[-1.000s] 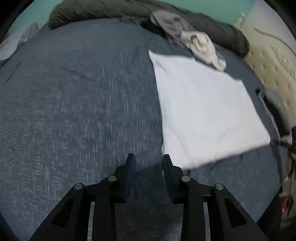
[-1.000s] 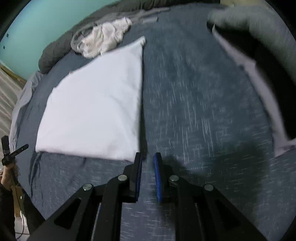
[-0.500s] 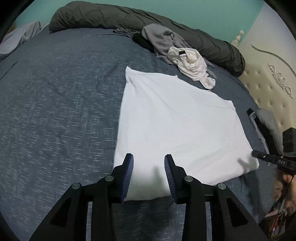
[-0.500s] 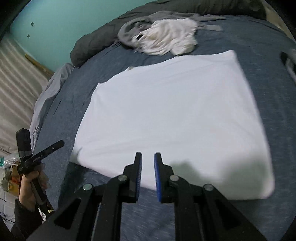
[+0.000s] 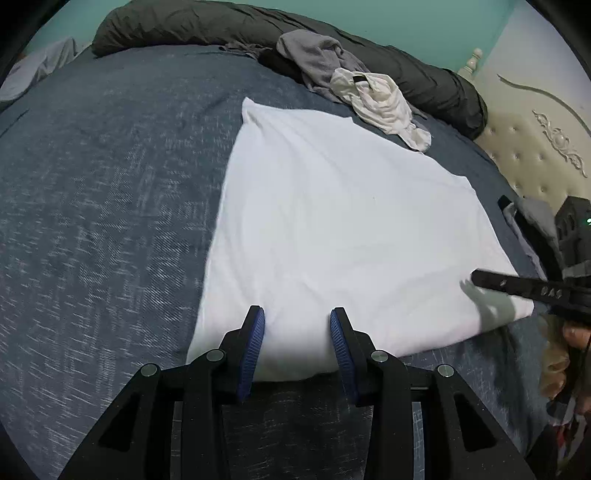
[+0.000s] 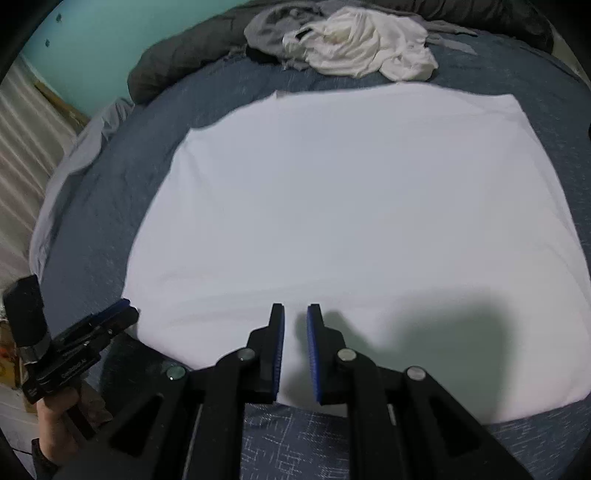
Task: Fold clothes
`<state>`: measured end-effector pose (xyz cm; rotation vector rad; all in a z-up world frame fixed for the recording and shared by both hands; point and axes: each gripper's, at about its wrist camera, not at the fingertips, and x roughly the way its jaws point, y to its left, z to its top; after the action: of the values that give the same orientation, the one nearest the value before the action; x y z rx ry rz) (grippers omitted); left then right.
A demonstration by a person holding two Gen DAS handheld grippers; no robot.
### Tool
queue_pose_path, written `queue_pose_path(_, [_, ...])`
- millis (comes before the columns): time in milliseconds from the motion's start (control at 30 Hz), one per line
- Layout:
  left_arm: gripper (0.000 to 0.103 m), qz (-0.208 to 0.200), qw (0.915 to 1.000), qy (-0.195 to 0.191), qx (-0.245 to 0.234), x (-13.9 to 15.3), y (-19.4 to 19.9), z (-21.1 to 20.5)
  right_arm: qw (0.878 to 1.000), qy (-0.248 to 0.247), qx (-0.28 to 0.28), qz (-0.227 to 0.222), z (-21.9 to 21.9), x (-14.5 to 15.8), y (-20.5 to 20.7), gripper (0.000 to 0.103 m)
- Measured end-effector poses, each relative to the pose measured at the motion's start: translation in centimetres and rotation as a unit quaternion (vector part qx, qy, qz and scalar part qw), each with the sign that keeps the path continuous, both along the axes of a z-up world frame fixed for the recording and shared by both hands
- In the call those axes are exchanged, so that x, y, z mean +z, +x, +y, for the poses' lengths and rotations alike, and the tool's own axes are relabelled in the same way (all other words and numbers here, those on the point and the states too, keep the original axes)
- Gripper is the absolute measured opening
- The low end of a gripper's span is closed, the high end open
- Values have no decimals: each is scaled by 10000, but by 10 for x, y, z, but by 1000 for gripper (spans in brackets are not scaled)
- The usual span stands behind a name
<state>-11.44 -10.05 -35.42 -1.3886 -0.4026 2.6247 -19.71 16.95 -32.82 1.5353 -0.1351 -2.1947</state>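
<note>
- Since a second ago both grippers have swung in over the white cloth [image 5: 343,221], which then lay off to one side of each pair of jaws and now lies straight ahead of them.
- The left gripper [image 5: 297,325] tilts steeply down at the near edge of the cloth, close to its near left corner; its jaws stand partly apart with nothing between them, and the blue pads [image 5: 255,339] show clear of the fabric.
- The right gripper [image 6: 295,325] also tilts steeply down, above the same near edge but further along it; its jaws leave only a narrow gap and hold nothing.
- The white cloth lies flat as a folded rectangle on the blue bed [image 5: 103,192], stretching away from both pairs of jaws.
- Beyond its far edge sits a crumpled pile of clothes [image 6: 354,40], grey and white, against a dark rolled duvet [image 5: 207,26].
- In the right wrist view the left gripper shows low at the left, held in a hand [image 6: 55,417].
</note>
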Motion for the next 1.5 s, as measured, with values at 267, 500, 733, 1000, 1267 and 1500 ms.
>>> queue_pose_path(267, [41,112,9997,214,9,1,3,-6,9996,131,-148,-219,5,-27,30,12])
queue_pose_path(500, [41,176,9995,247,-25,5,5,-7,9995,172,-258,-4,2,-9,24,11])
queue_pose_path(733, [41,179,9995,273,47,7,6,-12,9990,281,-279,-189,-10,-23,23,11])
queue_pose_path(1000, [41,141,9981,525,295,8,7,-27,9995,182,-100,-247,8,-15,58,11])
queue_pose_path(1267, [41,-118,9935,935,640,4,17,-52,9988,338,-343,99,70,8,57,11])
queue_pose_path(1500, [69,-124,9876,1168,1044,10,25,-80,9960,201,-863,95,138,14,61,11])
